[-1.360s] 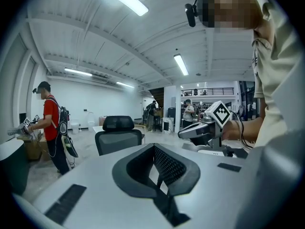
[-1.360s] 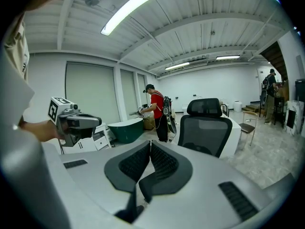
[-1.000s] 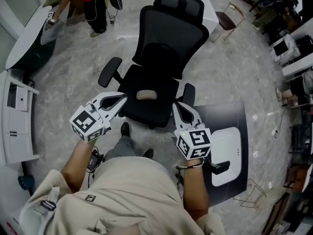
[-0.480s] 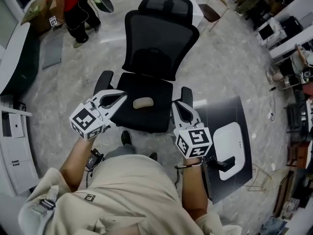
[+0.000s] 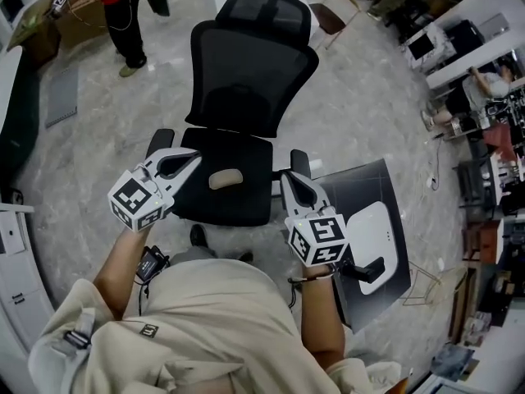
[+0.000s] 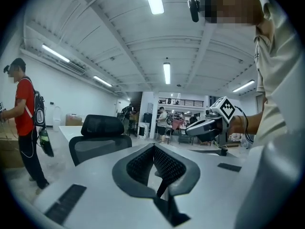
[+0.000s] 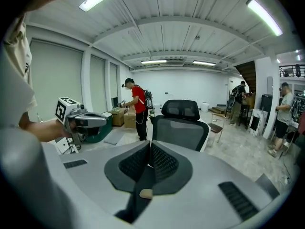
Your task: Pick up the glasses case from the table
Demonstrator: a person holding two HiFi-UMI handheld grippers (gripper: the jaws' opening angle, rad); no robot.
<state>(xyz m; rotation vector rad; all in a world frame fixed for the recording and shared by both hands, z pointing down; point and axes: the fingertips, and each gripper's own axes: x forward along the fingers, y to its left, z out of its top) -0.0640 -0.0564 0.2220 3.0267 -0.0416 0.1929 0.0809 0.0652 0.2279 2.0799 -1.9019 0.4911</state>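
Observation:
A small beige glasses case (image 5: 220, 179) lies on the seat of a black office chair (image 5: 246, 80); the right gripper view shows the glasses case (image 7: 146, 193) low down, through the gap under the jaws. My left gripper (image 5: 193, 156) hovers just left of the case, jaws shut and empty. My right gripper (image 5: 287, 177) hangs over the seat's right edge, also shut with nothing in it. In the left gripper view my left gripper (image 6: 153, 147) has its pads together, with the right gripper (image 6: 205, 126) beyond. The right gripper (image 7: 150, 144) points at the chair back.
A dark panel (image 5: 385, 179) with a white device (image 5: 373, 232) lies on the floor to the right. A person in a red top (image 5: 123, 6) stands at the upper left by boxes. White desks (image 5: 12, 245) line the left edge; more furniture crowds the right.
The chair and case have slid left and slightly down in the head view. Both grippers have drifted left with it, the left one nearer the case. Both jaws stayed shut.

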